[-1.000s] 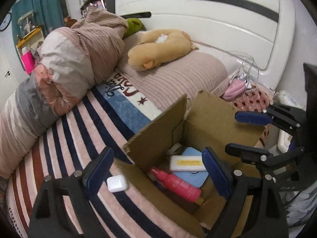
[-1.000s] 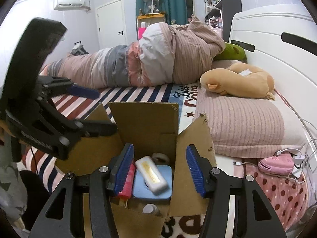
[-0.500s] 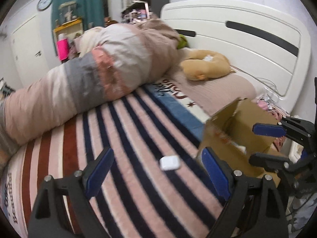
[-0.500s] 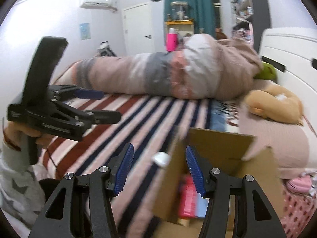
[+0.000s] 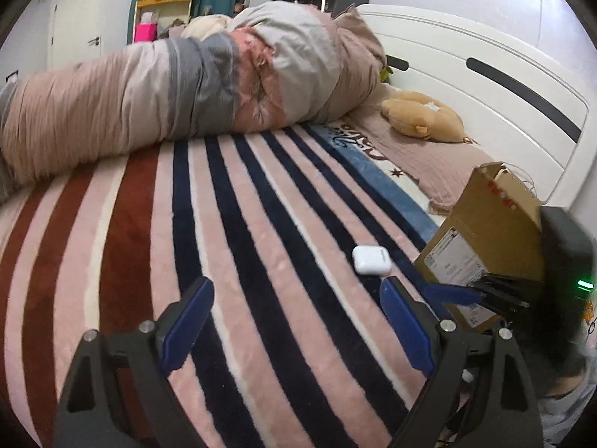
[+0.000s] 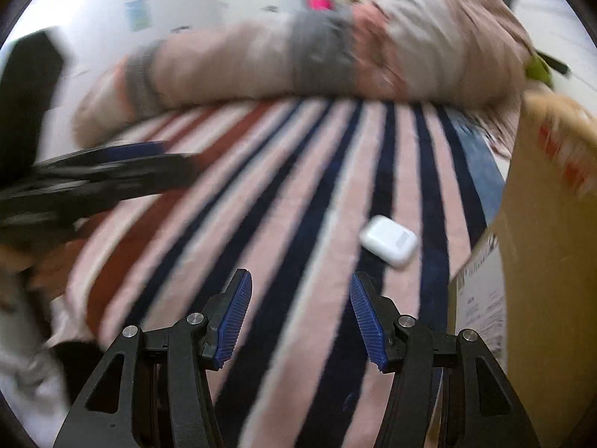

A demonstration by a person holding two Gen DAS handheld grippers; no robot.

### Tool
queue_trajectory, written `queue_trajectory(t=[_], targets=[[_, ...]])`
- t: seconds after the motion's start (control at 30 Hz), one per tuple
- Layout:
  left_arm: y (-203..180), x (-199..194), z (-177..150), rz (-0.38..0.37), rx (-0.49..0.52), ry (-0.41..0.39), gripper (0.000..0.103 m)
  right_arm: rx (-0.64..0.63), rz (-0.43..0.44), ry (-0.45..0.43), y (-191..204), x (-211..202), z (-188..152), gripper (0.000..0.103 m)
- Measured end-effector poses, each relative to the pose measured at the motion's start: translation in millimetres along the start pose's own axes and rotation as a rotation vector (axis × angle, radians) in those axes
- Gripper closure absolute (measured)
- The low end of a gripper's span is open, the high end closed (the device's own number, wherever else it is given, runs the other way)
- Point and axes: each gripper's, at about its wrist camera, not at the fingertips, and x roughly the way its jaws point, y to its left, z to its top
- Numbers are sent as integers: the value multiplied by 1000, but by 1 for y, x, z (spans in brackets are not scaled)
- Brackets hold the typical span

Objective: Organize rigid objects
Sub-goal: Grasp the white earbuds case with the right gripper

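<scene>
A small white earbud case lies on the striped blanket, just left of the open cardboard box. My left gripper hovers over the blanket, jaws wide open and empty, the case just beyond its right finger. In the right wrist view, which is blurred by motion, the same case lies ahead and slightly right of my right gripper, which is open with nothing between its blue pads. The box fills the right edge there. The box's contents are hidden now.
A rolled quilt lies across the far side of the bed. A tan plush toy rests on the pillow by the white headboard. The right gripper shows at the left view's right edge; the left gripper crosses the right view's left side.
Both views have swung left from over the open box to the striped blanket. The box and its contents slid to the right edge, and the white case now lies ahead of both grippers.
</scene>
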Motion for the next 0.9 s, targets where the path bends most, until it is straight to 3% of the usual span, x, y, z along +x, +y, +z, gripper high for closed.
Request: queue_trajectory(t=[0.23, 0.53, 0.57, 0.6, 0.73, 0.9], targets=[[12, 10, -12, 31, -56, -6, 14, 152, -116, 11, -47, 59, 8, 46], [22, 14, -10, 19, -109, -2, 14, 143, -180, 14, -53, 94, 32, 46], [23, 15, -10, 20, -114, 1, 14, 129, -191, 15, -52, 97, 34, 54], [24, 16, -11, 20, -118, 5, 14, 107, -206, 19, -50, 99, 35, 53], [25, 19, -11, -8, -131, 18, 14, 57, -174, 10, -42, 92, 32, 54], [21, 16, -8, -85, -147, 15, 14, -34, -43, -42, -14, 52, 28, 54]])
